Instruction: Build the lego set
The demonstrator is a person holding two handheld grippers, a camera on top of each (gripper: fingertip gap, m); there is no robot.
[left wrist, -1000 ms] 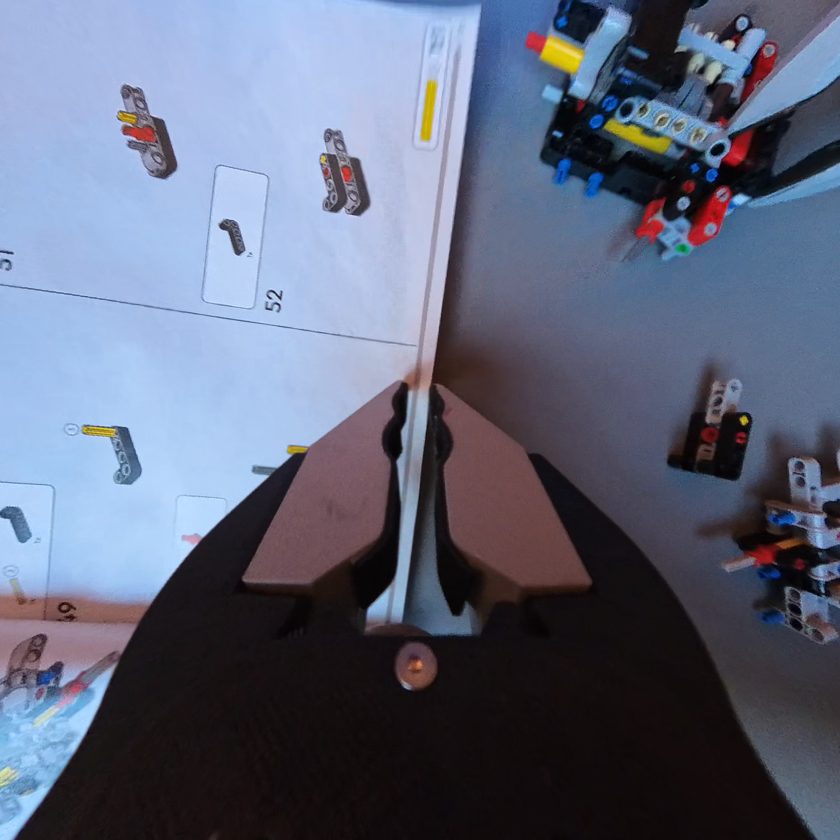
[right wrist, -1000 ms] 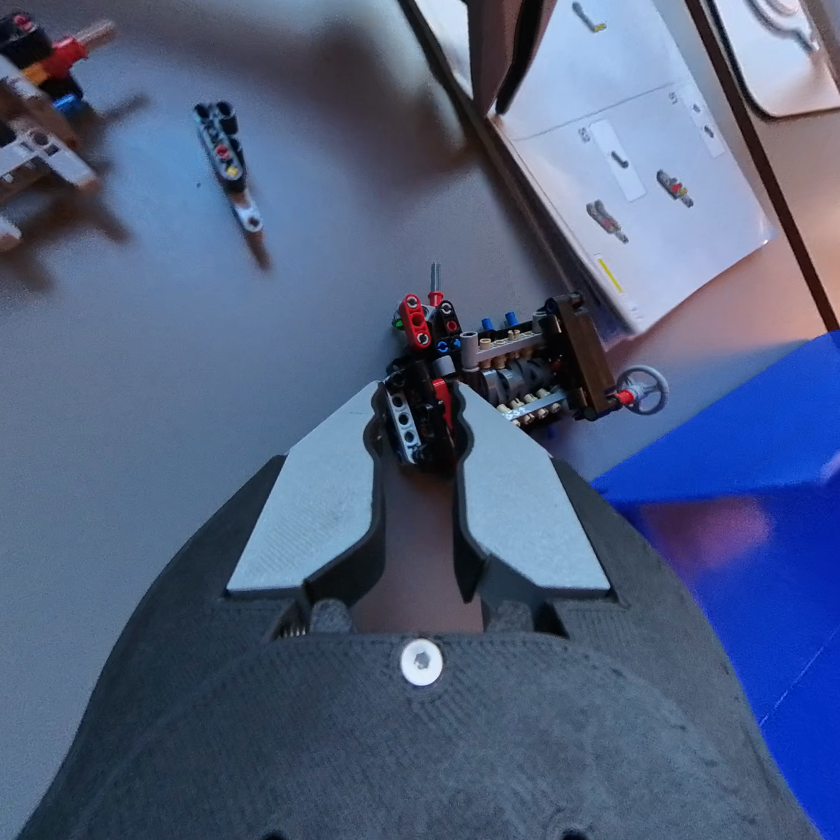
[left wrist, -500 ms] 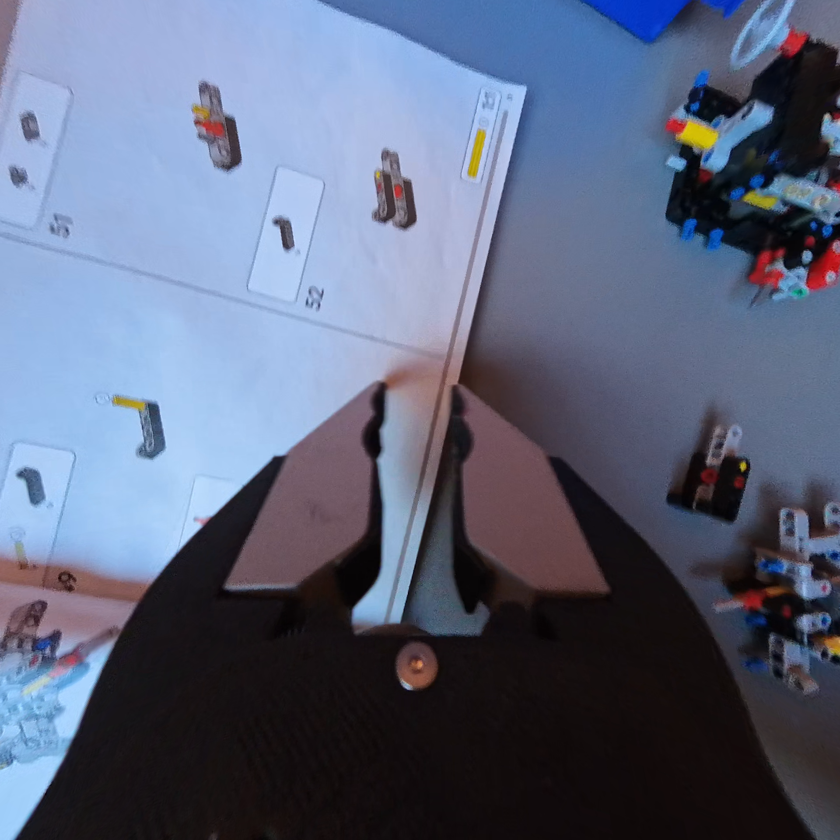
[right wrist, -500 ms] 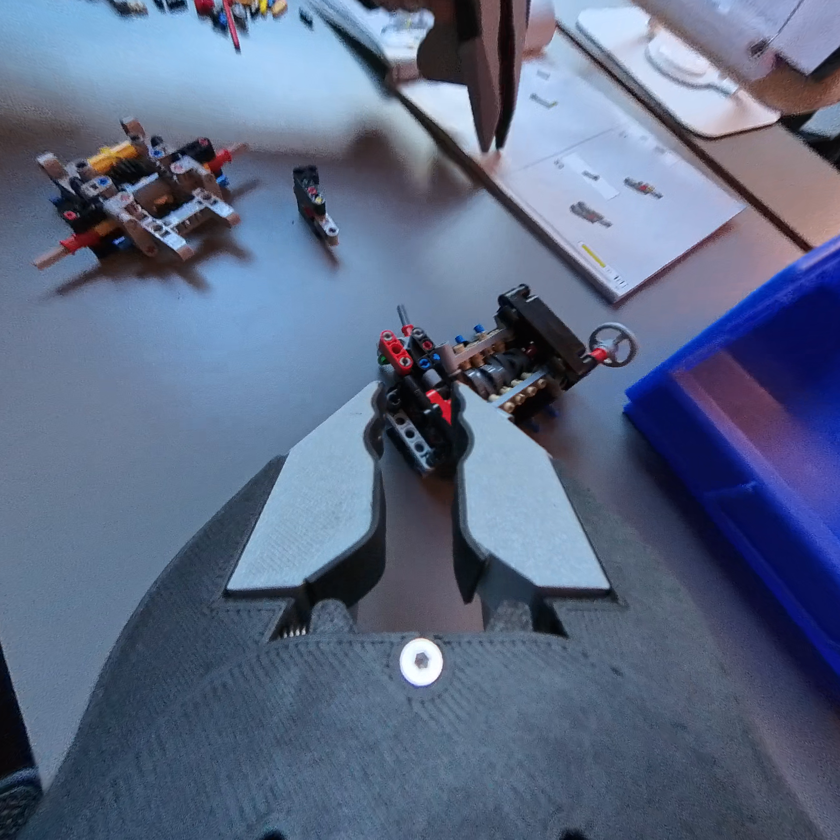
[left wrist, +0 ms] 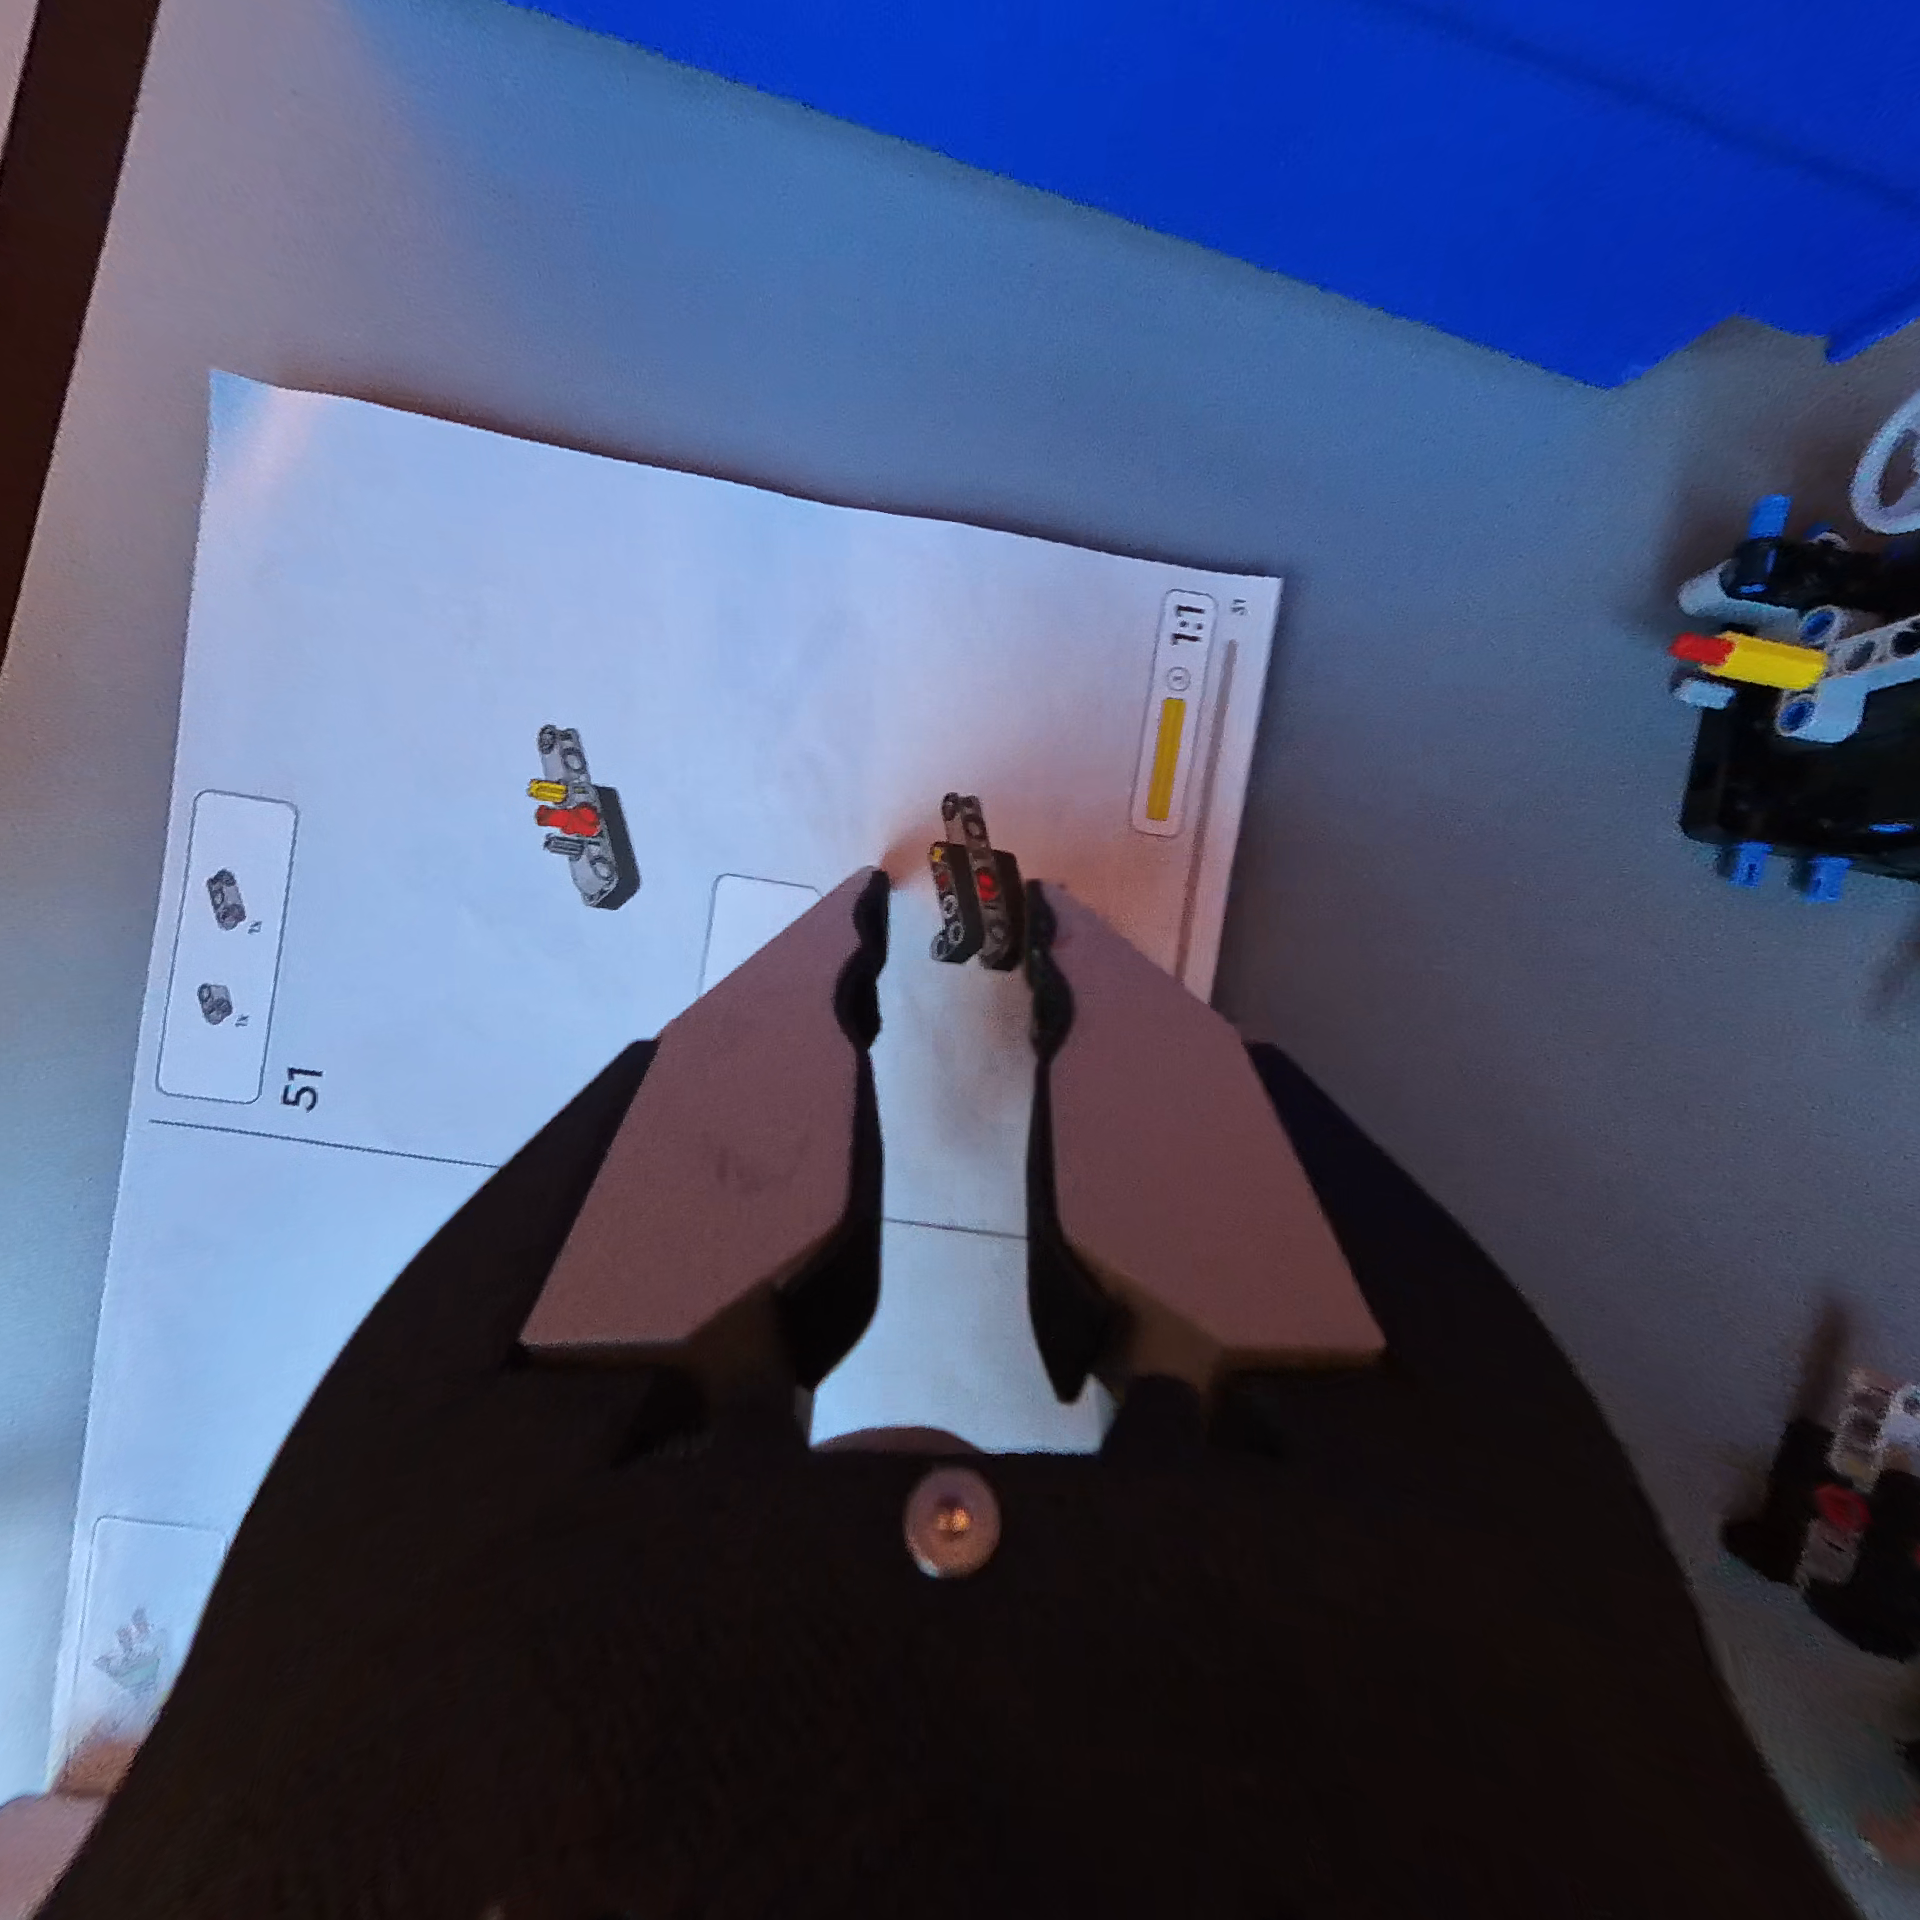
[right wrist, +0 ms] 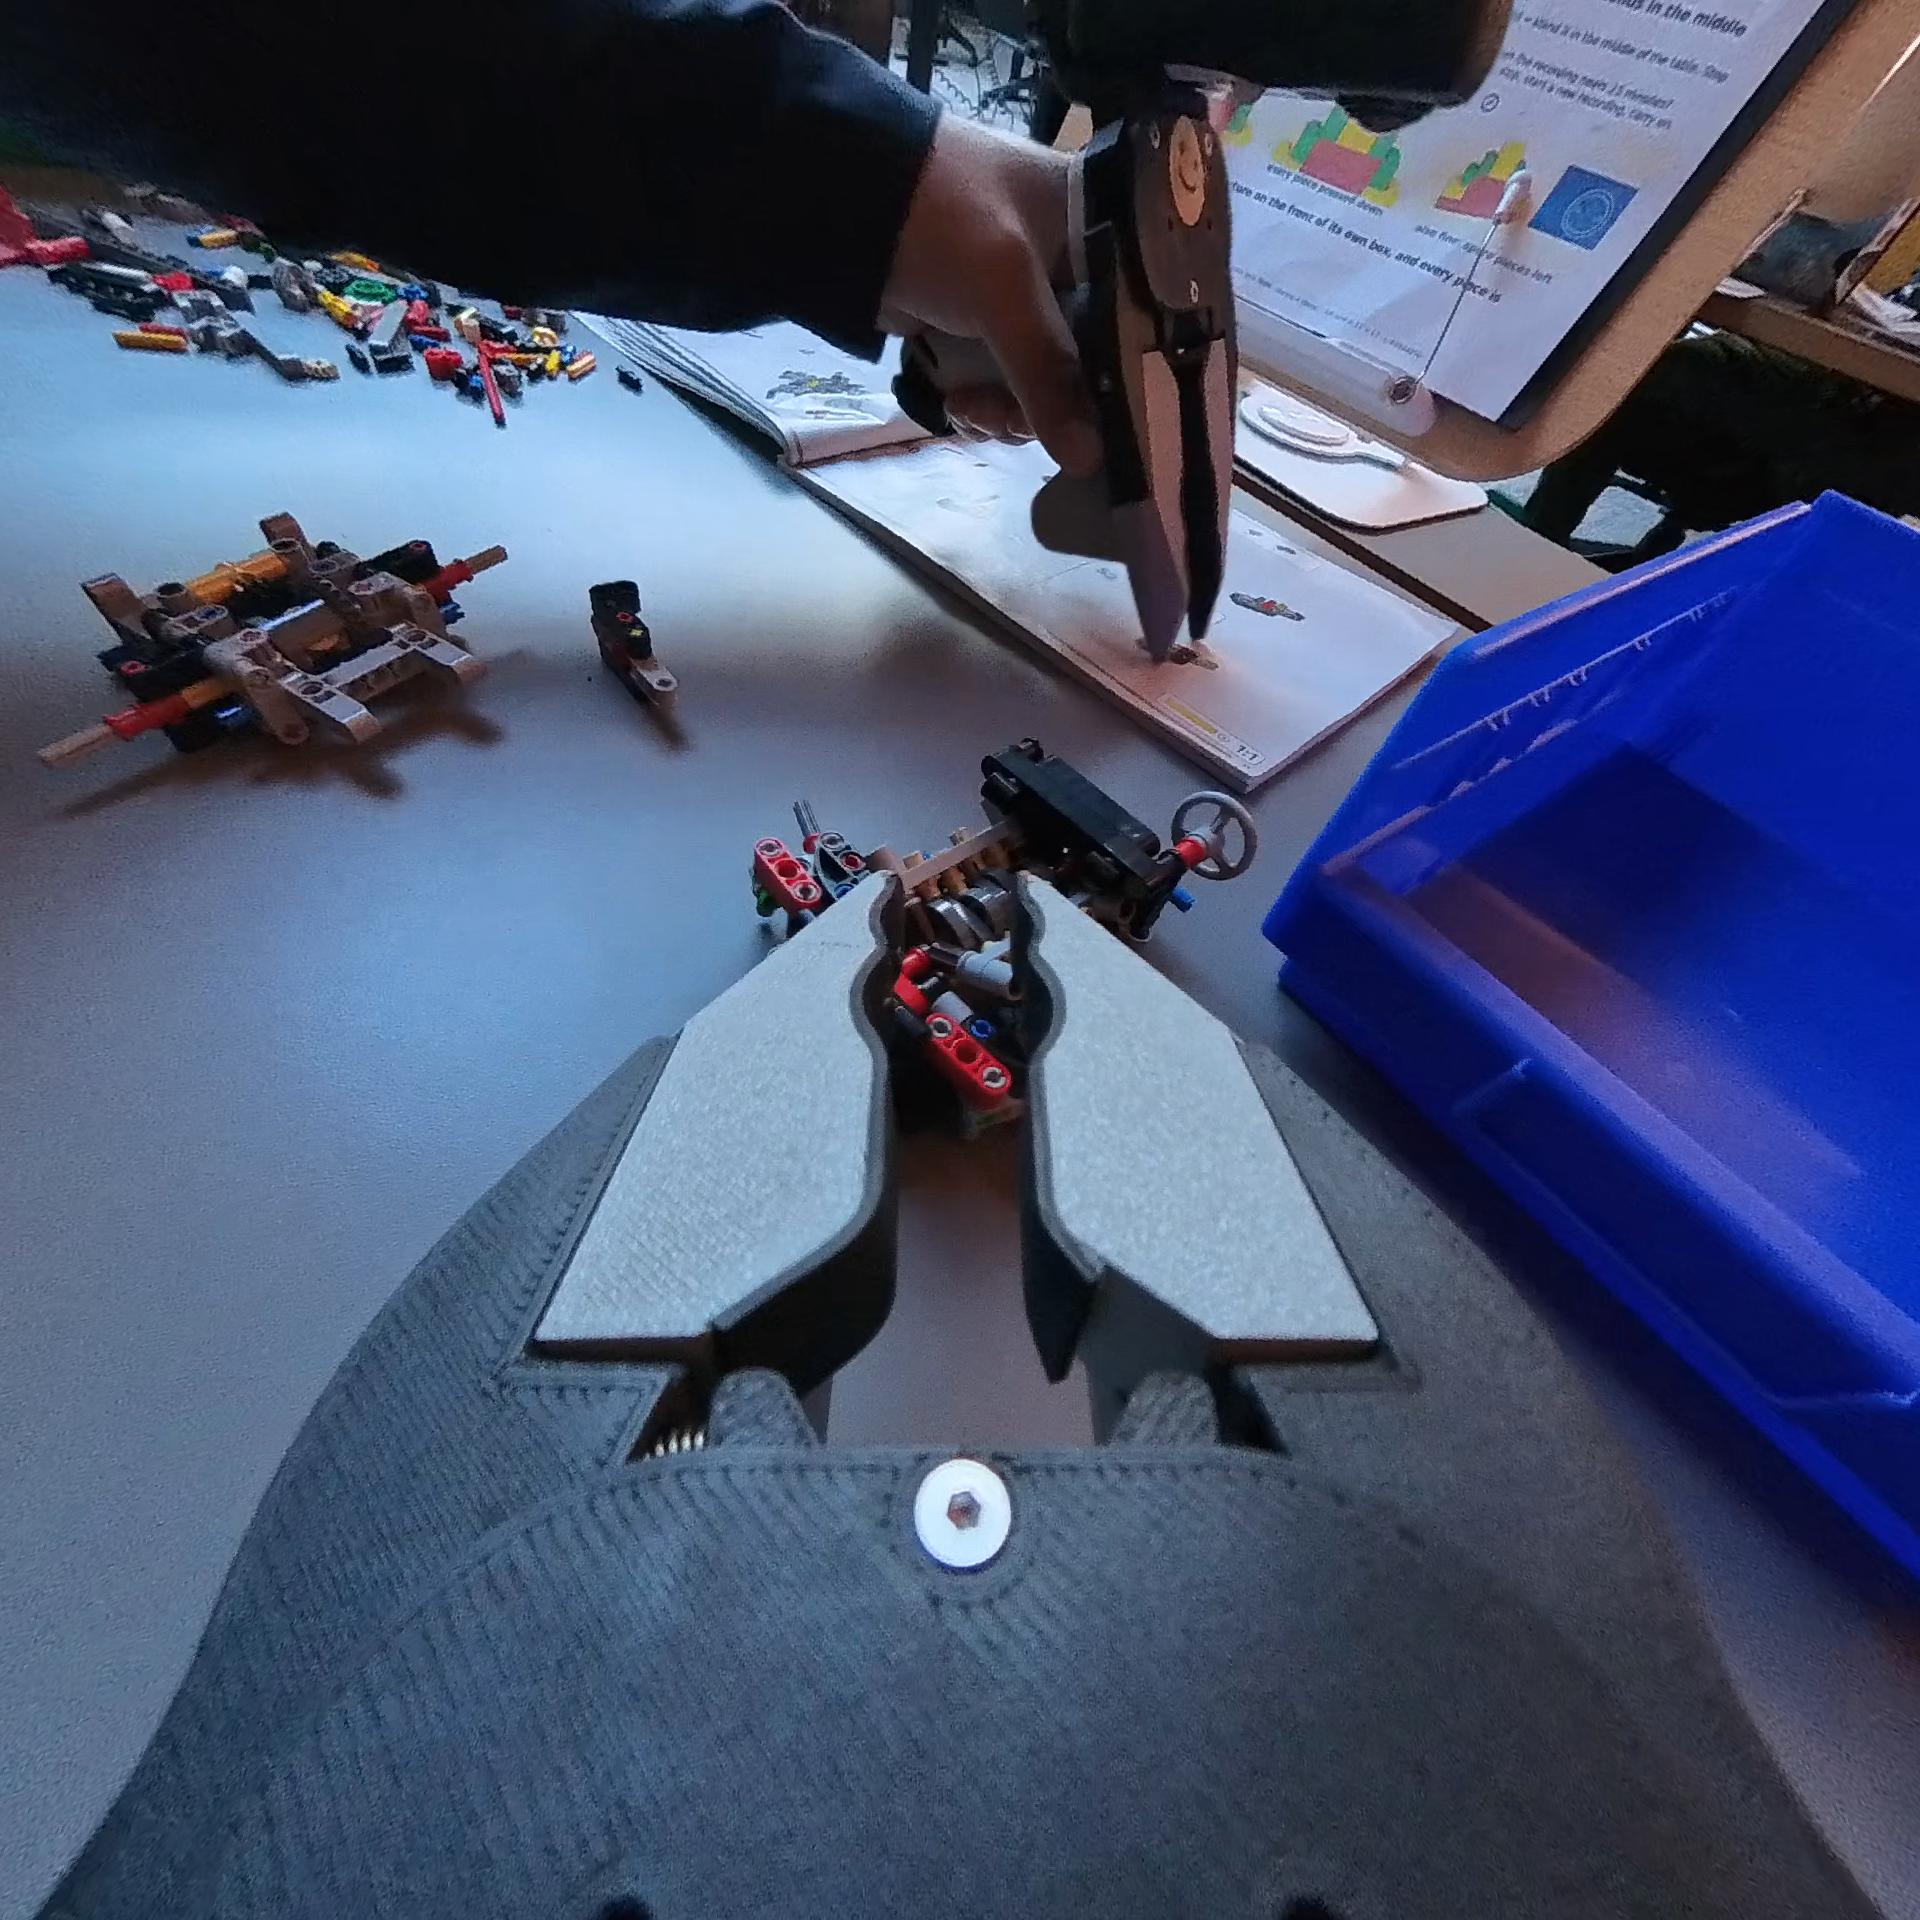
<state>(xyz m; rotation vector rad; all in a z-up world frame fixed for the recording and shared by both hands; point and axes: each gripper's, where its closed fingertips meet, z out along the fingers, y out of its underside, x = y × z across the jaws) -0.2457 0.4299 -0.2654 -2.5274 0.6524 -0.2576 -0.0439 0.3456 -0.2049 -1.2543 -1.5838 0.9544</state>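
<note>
My left gripper [left wrist: 956,904] is open with nothing between its fingers; the tips stand on or just above the open instruction booklet [left wrist: 623,644], by a printed picture near the page's right edge. It also shows in the right wrist view [right wrist: 1174,639], pointing down at the booklet [right wrist: 1320,665]. My right gripper [right wrist: 956,904] is shut on a toy brick assembly [right wrist: 1070,821] of black, red and grey parts with a small grey steering wheel. The assembly rests on the grey table. It also shows at the right edge of the left wrist view [left wrist: 1808,727].
A blue bin [right wrist: 1610,935] stands right of the assembly. A larger brick frame [right wrist: 281,634] and a small black piece [right wrist: 623,634] lie to the left. Several loose pieces [right wrist: 364,312] lie at the back. A person's hand [right wrist: 987,281] holds the left gripper. A sign board [right wrist: 1558,156] stands behind. Across from one pair of fingers to the other is roughly 25 cm. Between my right fingertips and the small black piece [right wrist: 623,634] there is roughly 15 cm.
My left gripper let go of the booklet's edge, opened and moved across the page towards its far corner. My right gripper slid farther along the assembly and its jaws narrowed on it.
</note>
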